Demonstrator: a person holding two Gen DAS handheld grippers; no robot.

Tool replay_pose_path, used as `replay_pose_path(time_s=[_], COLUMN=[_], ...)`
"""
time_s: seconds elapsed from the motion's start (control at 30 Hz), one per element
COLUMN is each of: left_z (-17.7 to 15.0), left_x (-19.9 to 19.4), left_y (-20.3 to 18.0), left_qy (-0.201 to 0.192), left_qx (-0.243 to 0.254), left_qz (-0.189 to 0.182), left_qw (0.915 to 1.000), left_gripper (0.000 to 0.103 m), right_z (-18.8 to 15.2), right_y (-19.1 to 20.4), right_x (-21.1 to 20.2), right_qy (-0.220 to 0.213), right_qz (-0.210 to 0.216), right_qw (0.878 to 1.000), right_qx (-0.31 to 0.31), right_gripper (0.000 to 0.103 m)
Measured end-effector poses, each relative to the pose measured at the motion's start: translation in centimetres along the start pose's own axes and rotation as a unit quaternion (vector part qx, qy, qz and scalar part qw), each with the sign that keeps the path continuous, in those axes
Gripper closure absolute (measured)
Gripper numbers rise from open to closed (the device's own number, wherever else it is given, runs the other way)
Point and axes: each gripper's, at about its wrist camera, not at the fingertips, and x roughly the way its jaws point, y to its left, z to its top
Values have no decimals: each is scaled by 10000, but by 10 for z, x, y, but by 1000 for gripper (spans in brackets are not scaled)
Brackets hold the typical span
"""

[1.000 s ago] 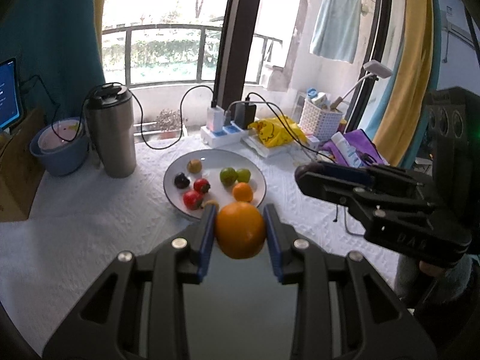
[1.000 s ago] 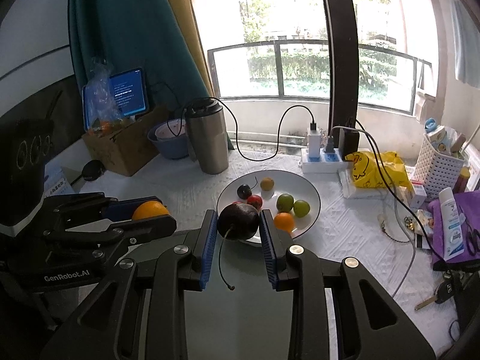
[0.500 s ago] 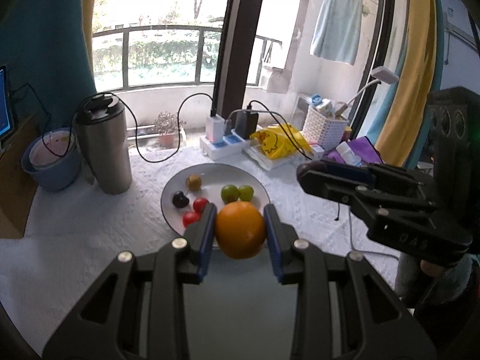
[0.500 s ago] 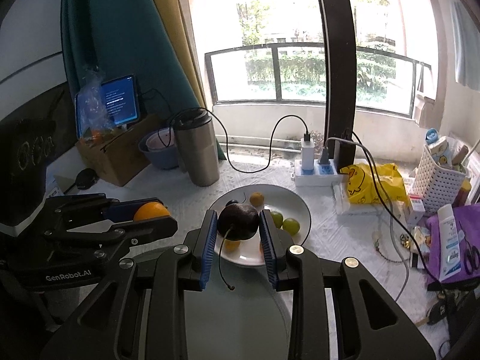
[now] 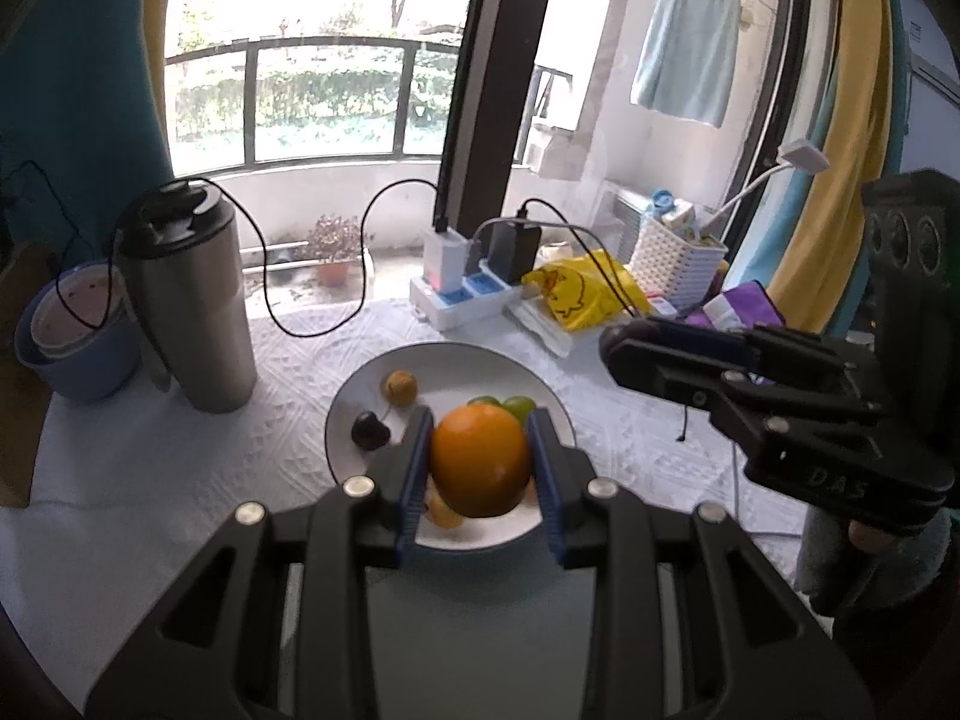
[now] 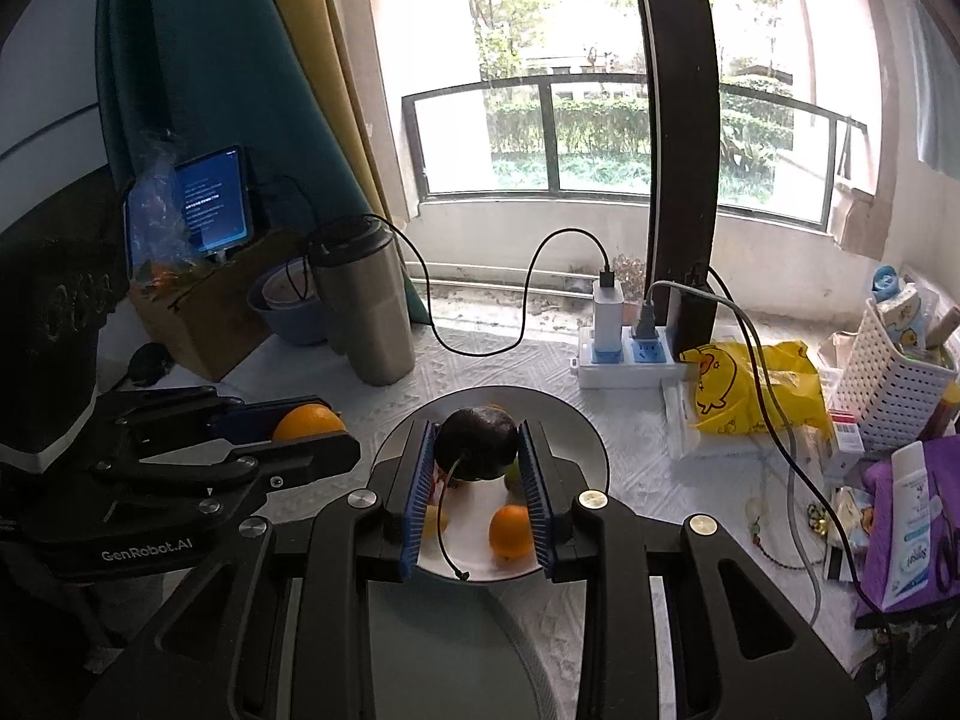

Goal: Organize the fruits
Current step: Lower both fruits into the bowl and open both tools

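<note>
The left gripper (image 5: 480, 468) fingers clamp an orange (image 5: 479, 459) between them; the right gripper (image 6: 477, 468) fingers pinch a dark fruit (image 6: 477, 444), both above the plate (image 5: 354, 402)

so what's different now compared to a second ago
Both grippers have carried their fruit in toward the plate: it looms larger and now sits right under the fingers in both wrist views. The left gripper holds the orange over the plate; the right gripper holds the dark fruit above it. Nothing was let go. The grips, the fruit on the plate and the steel tumbler are unchanged.
</note>
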Motion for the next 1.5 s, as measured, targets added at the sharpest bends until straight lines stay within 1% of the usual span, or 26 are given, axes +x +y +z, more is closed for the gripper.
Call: replay_pose_path(time_s=[0.5, 0.8, 1.03, 1.23, 1.5], left_z=[8, 6, 3, 0, 1], left_x=[53, 82, 99, 106, 104], left_y=[23, 38, 46, 48, 51], left_qy=[303, 450, 603, 716, 712], left_qx=[-109, -111, -196, -246, -323], left_qz=[35, 122, 157, 154, 233], left_qw=[9995, 9988, 9979, 9970, 9967], left_gripper=[70, 70, 70, 69, 69], right_z=[2, -6, -16, -21, -22], right_y=[-24, -32, -32, -35, -35], right_x=[51, 86, 105, 111, 112], right_qy=[266, 528, 721, 811, 848], right_qz=[122, 217, 287, 299, 271], right_qw=[9995, 9981, 9965, 9956, 9952], right_qx=[148, 241, 298, 349, 404], right_gripper=[72, 72, 72, 72, 72])
